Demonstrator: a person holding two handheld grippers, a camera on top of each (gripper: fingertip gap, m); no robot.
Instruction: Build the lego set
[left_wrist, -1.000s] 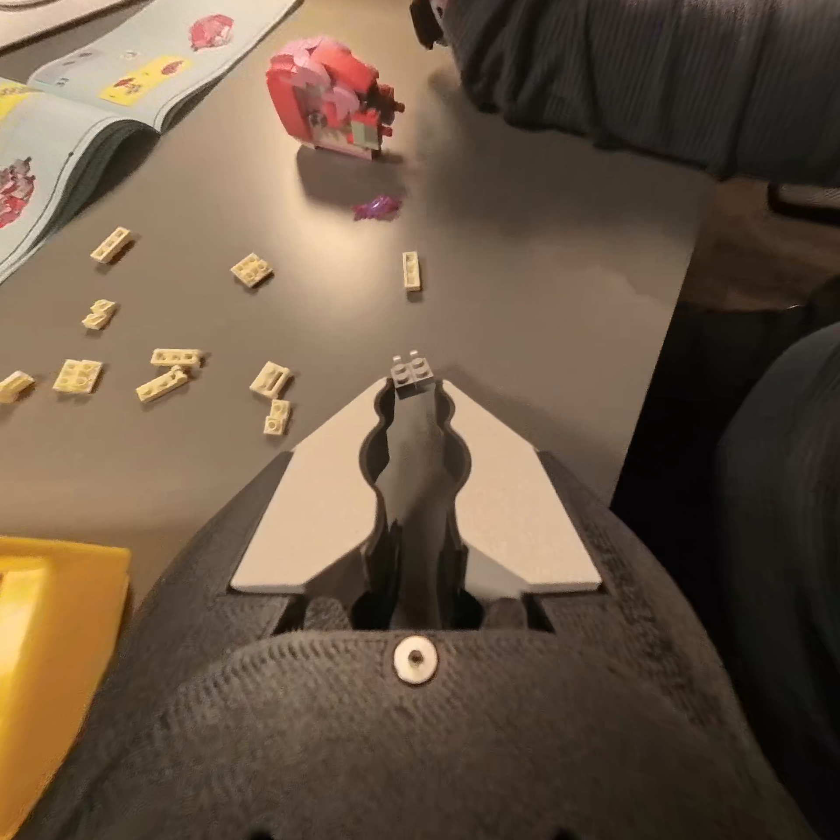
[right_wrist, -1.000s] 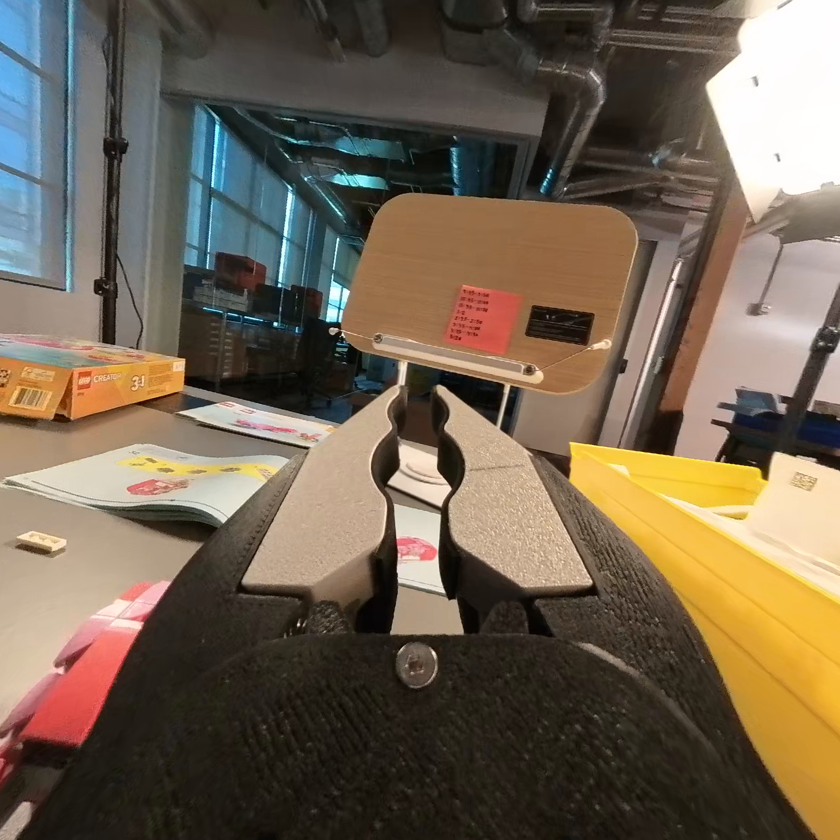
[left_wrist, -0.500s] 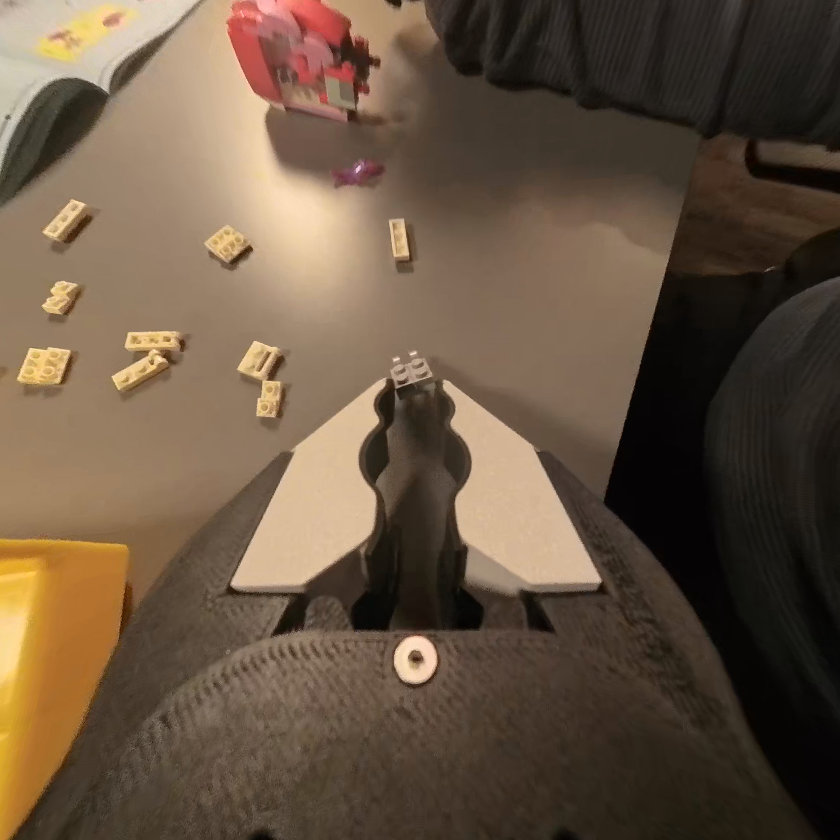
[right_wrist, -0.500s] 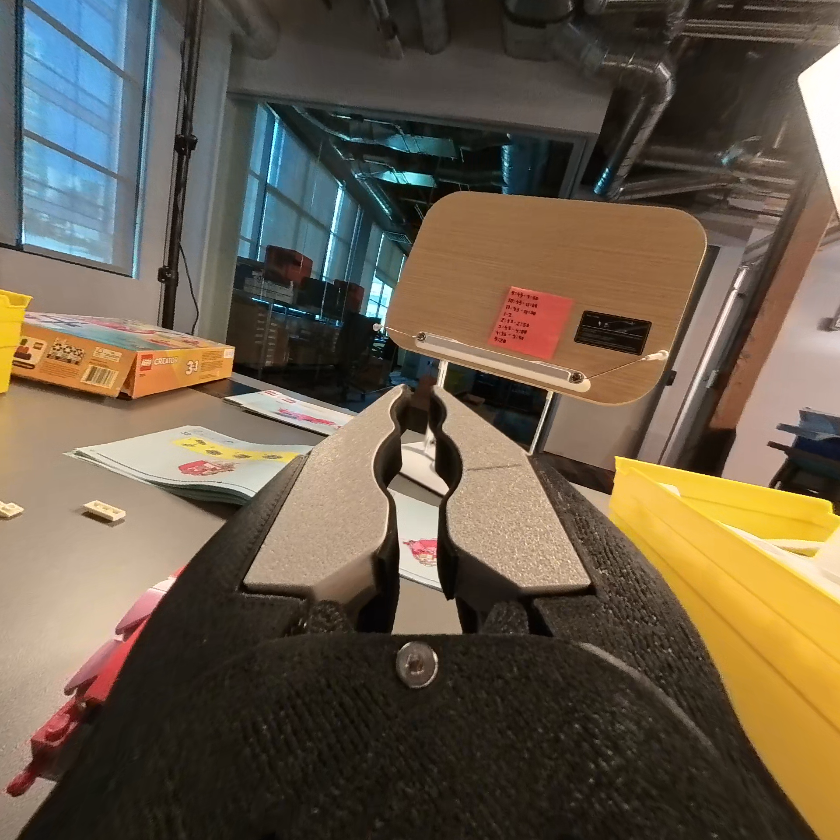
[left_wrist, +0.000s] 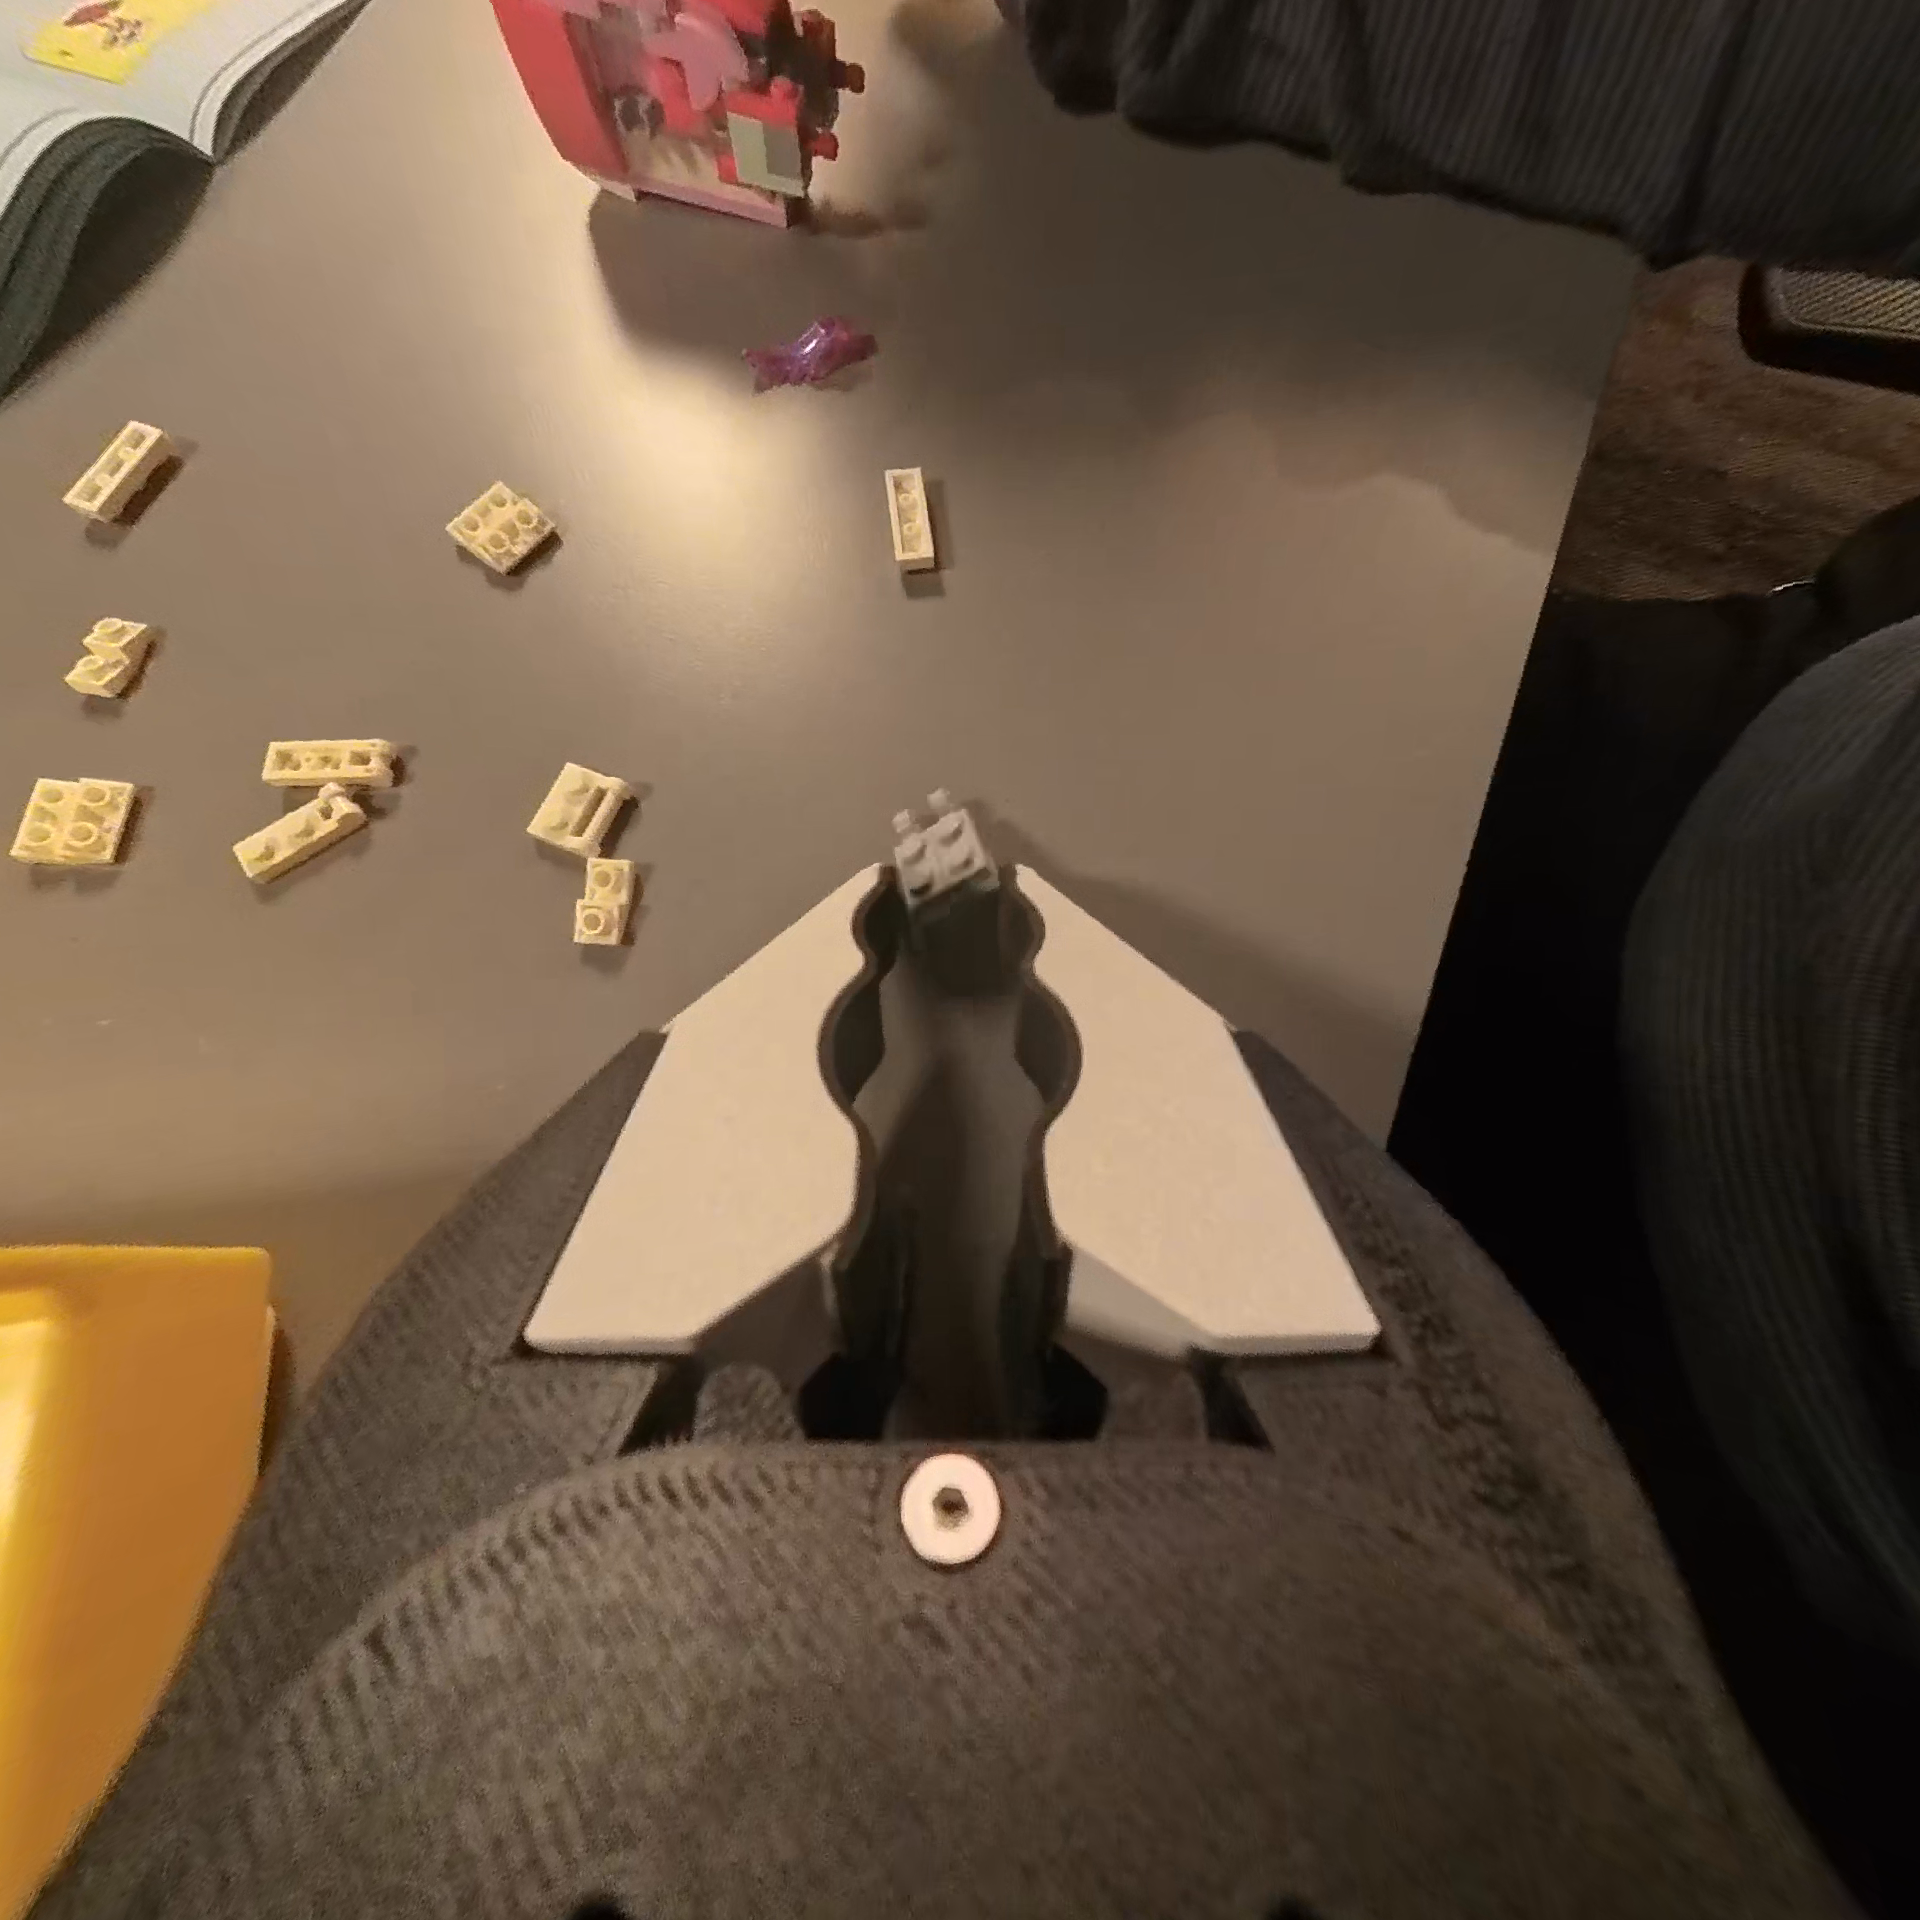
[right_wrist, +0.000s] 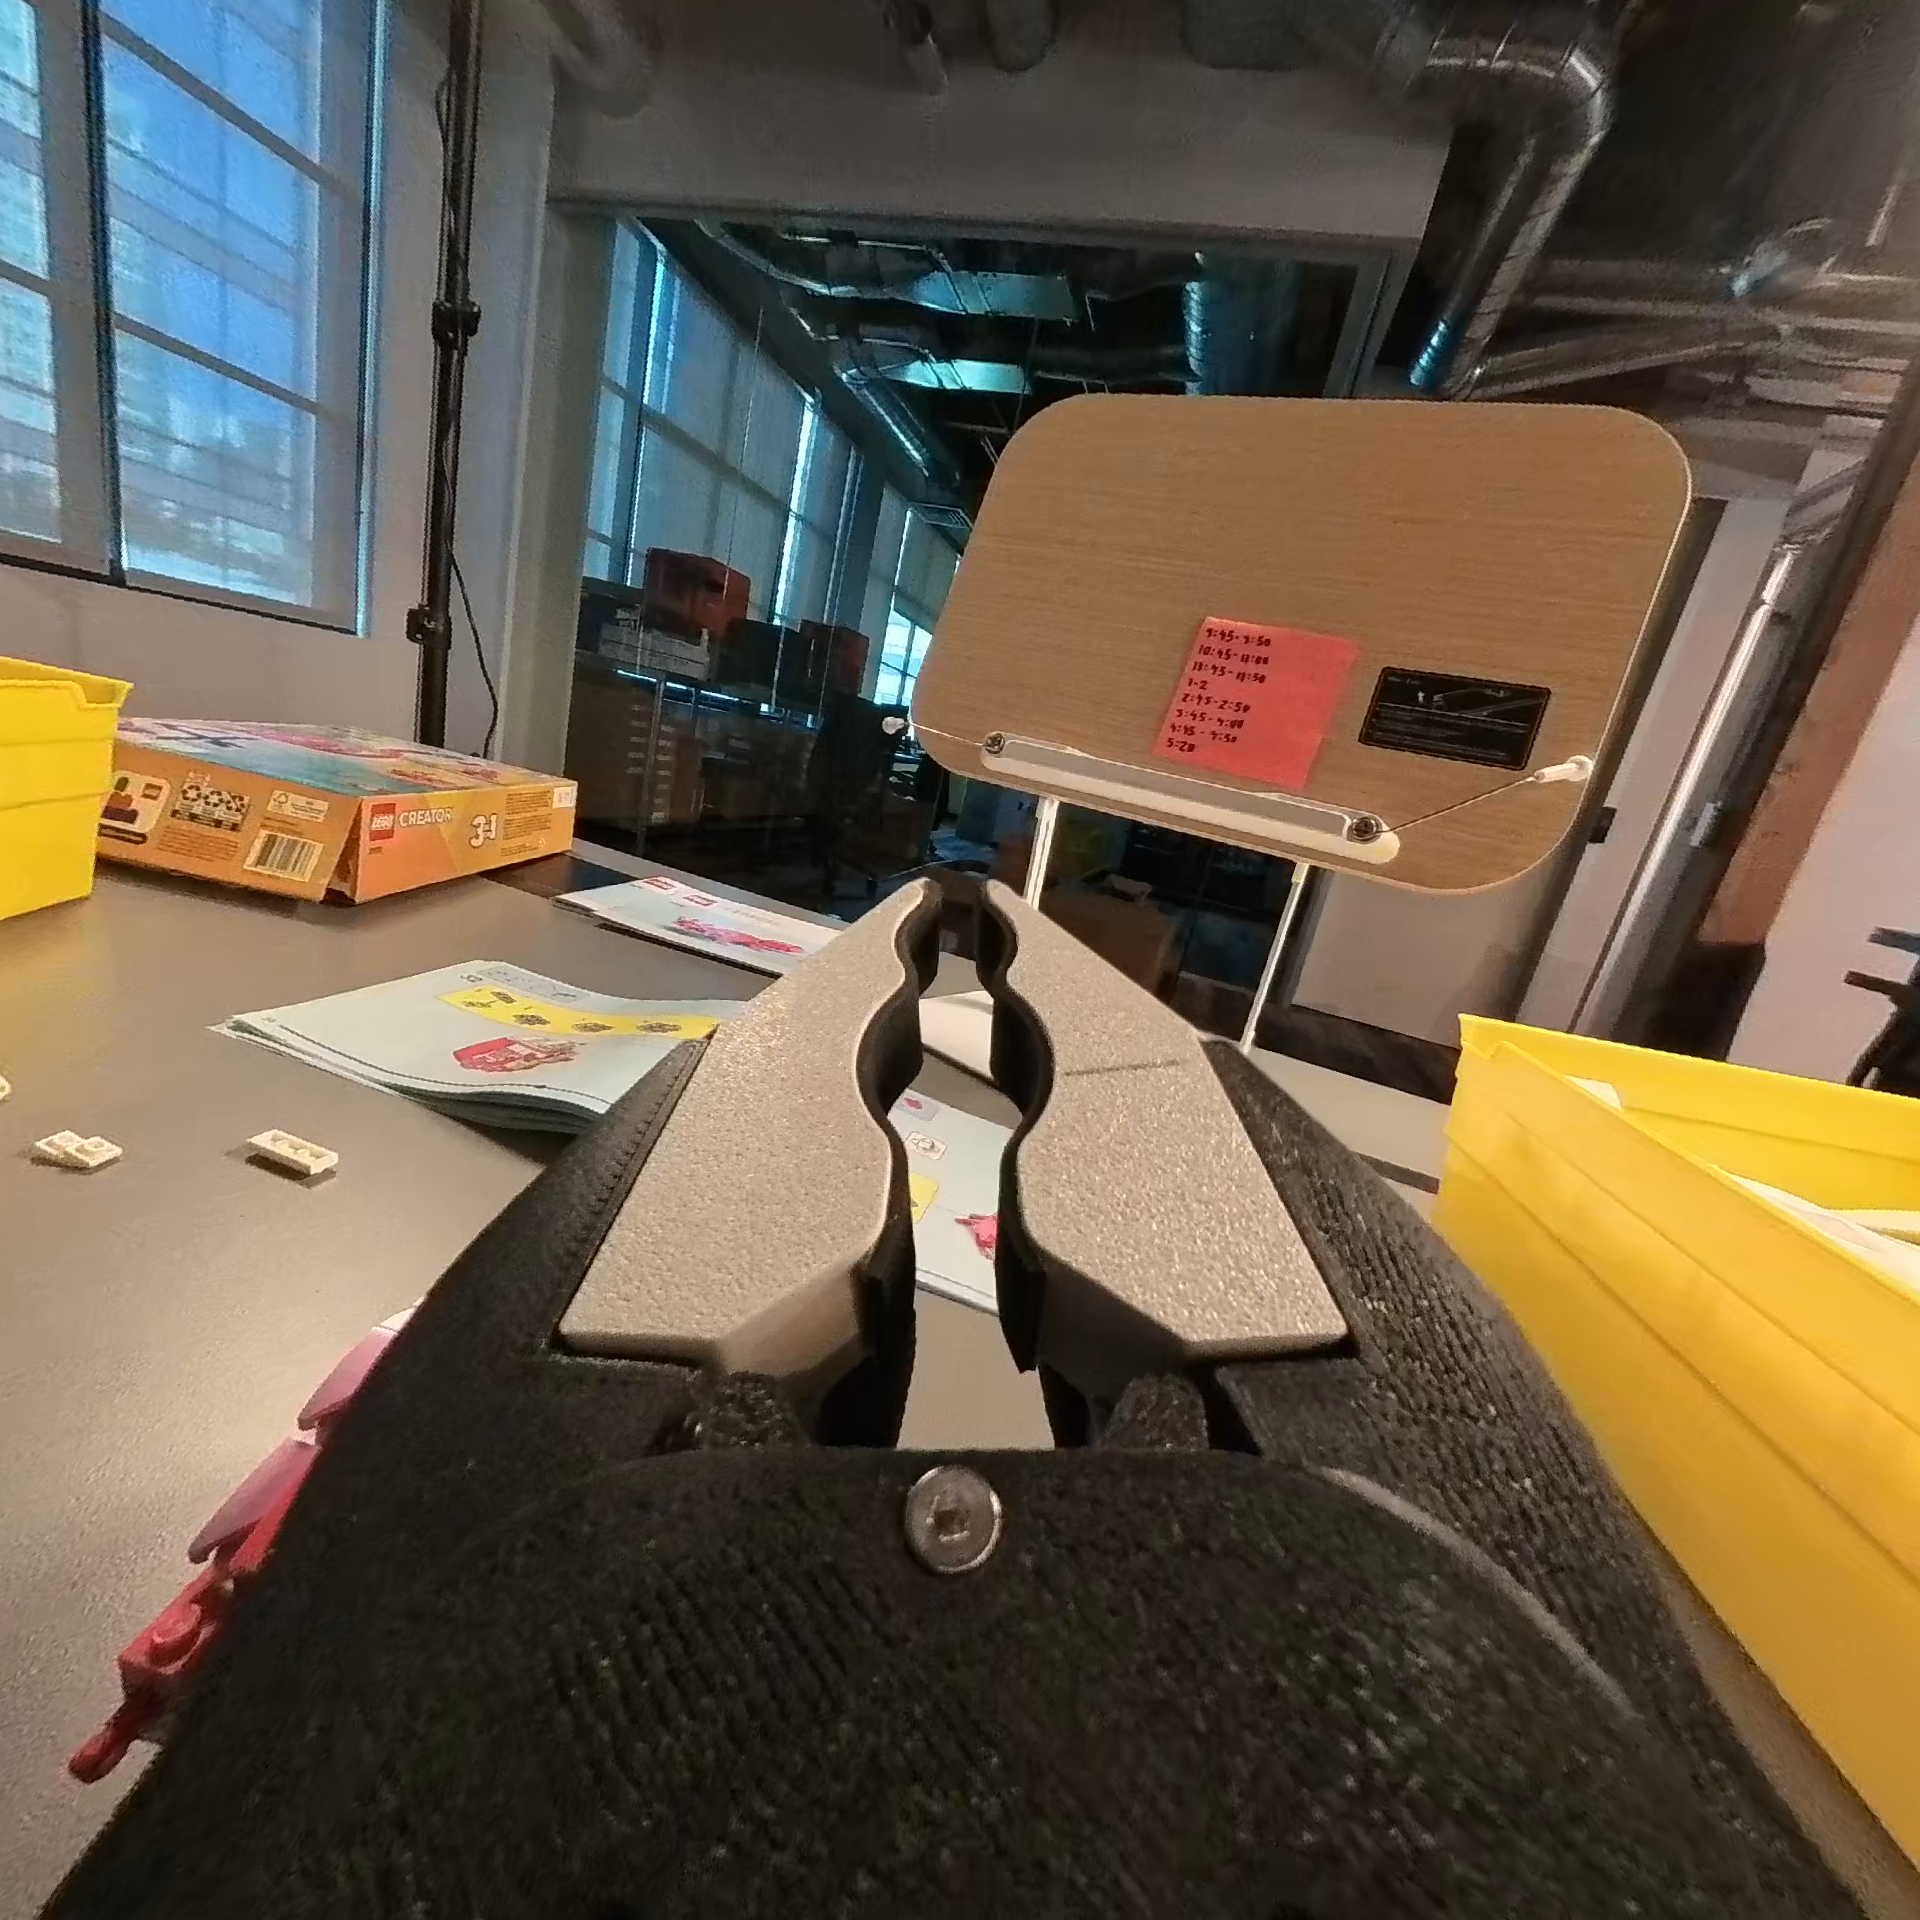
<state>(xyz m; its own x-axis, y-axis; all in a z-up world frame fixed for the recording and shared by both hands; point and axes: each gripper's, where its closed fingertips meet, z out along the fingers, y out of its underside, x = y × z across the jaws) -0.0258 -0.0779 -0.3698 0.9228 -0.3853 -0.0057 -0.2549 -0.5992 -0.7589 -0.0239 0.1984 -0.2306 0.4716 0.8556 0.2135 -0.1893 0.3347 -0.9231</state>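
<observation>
My left gripper (left_wrist: 948, 883) is shut on a small grey brick (left_wrist: 945, 857), pinched at the fingertips, studs up, held above the grey table (left_wrist: 1195, 675) near its right edge. A red and pink brick model (left_wrist: 696, 94) stands on the table farther ahead, with a purple piece (left_wrist: 810, 353) in front of it. Several cream plates lie to the left, one (left_wrist: 912, 516) straight ahead. My right gripper (right_wrist: 961, 894) is empty, its tips almost together with a thin slit between them. It hovers over the table with the red model (right_wrist: 208, 1590) low at its left.
A yellow bin (left_wrist: 104, 1455) sits at my lower left and another (right_wrist: 1683, 1247) at the right. Open instruction booklets (right_wrist: 468, 1029), an orange box (right_wrist: 343, 800) and a wooden book stand (right_wrist: 1299, 623) lie beyond. A person's dark sleeve (left_wrist: 1455, 94) reaches over the far table. The grippers' ends are close to 30 centimetres from one another. From the left gripper's tips to the purple piece (left_wrist: 810, 353) is close to 12 centimetres.
The left gripper keeps the grey brick while the table scene slides up the view. The right gripper's fingers have drawn closer together on nothing, and its view has swung left.
</observation>
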